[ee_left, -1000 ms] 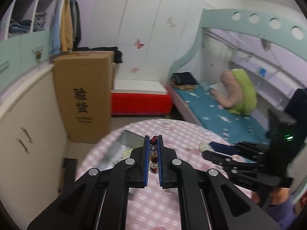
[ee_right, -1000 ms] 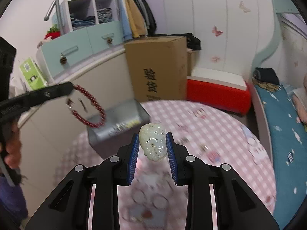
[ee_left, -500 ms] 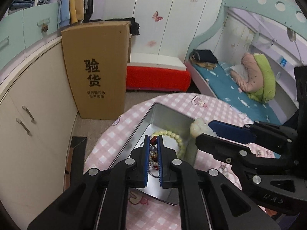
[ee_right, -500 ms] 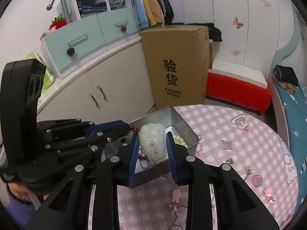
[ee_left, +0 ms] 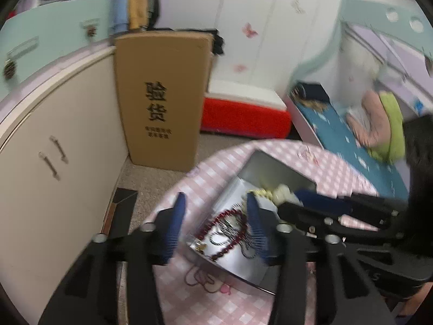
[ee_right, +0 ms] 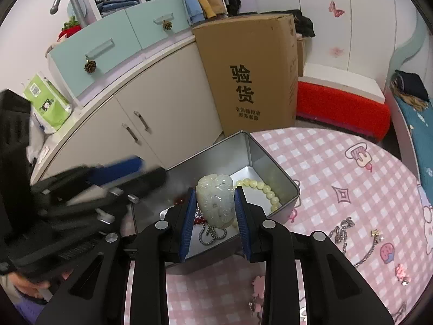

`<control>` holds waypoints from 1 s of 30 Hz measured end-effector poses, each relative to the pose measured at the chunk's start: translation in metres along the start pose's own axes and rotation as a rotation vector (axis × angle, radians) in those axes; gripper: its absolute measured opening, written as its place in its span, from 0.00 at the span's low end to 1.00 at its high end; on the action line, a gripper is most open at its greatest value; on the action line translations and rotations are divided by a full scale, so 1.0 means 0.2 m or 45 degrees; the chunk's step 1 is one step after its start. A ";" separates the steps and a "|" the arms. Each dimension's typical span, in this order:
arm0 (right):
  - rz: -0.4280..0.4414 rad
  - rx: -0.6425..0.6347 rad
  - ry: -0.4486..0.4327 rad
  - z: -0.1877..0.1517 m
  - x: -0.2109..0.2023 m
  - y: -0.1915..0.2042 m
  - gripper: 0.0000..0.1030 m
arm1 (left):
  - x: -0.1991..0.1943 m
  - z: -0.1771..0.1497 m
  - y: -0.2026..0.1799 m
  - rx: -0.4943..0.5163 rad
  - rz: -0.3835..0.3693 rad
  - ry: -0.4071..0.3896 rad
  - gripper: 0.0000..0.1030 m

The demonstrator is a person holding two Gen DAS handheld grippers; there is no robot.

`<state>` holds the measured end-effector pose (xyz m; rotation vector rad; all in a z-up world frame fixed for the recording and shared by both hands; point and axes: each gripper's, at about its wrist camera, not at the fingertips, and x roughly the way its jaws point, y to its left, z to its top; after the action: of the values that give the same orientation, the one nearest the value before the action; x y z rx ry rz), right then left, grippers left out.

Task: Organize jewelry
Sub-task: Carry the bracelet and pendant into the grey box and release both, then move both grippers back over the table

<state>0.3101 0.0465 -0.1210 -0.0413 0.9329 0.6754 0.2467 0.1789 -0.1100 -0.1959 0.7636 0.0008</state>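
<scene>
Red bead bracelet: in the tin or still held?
In the tin: red bead bracelet lies on its floor between the left tongs' just-opened jaws.

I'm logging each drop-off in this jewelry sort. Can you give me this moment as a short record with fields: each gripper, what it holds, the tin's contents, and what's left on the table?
left gripper: fingers have just opened, nothing between them, above the tin
red bead bracelet: lying in the tin
right gripper: shut on the white carved pendant, over the tin
metal tin: red bracelet, cream bead bracelet, silver chain
table: a chain and small pieces remain
</scene>
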 end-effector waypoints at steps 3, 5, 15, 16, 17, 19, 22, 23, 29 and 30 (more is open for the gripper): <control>0.025 -0.006 0.021 0.00 0.03 0.02 0.28 | -0.06 0.00 0.04 -0.057 -0.027 -0.052 0.62; 0.020 -0.018 0.038 0.00 0.05 0.04 0.28 | -0.07 0.01 0.03 -0.011 0.027 -0.058 0.63; 0.028 -0.048 0.062 0.00 0.08 0.10 0.30 | -0.03 0.00 0.06 0.019 0.165 -0.041 0.66; 0.027 -0.047 0.059 -0.01 0.07 0.10 0.30 | -0.04 0.00 0.06 0.013 0.162 -0.041 0.67; 0.027 -0.042 0.052 -0.01 0.05 0.10 0.32 | -0.05 0.00 0.06 0.007 0.155 -0.048 0.67; 0.014 -0.038 0.024 -0.01 -0.01 0.08 0.40 | -0.09 0.01 0.05 0.005 0.155 -0.069 0.67; -0.007 -0.048 -0.046 -0.01 -0.15 0.06 0.44 | -0.17 0.01 0.00 0.017 0.149 -0.118 0.69; -0.019 -0.048 -0.068 -0.02 -0.21 0.04 0.46 | -0.21 0.01 -0.02 0.022 0.151 -0.136 0.70; -0.151 -0.048 -0.254 -0.17 -0.70 -0.08 0.68 | -0.50 -0.06 -0.25 0.132 0.047 -0.267 0.84; -0.177 -0.043 -0.271 -0.21 -0.76 -0.11 0.70 | -0.52 -0.08 -0.29 0.148 0.035 -0.277 0.86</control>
<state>0.2302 -0.0627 -0.0373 -0.0623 0.7071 0.5545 0.1639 0.1265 -0.0399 -0.0731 0.5475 0.0040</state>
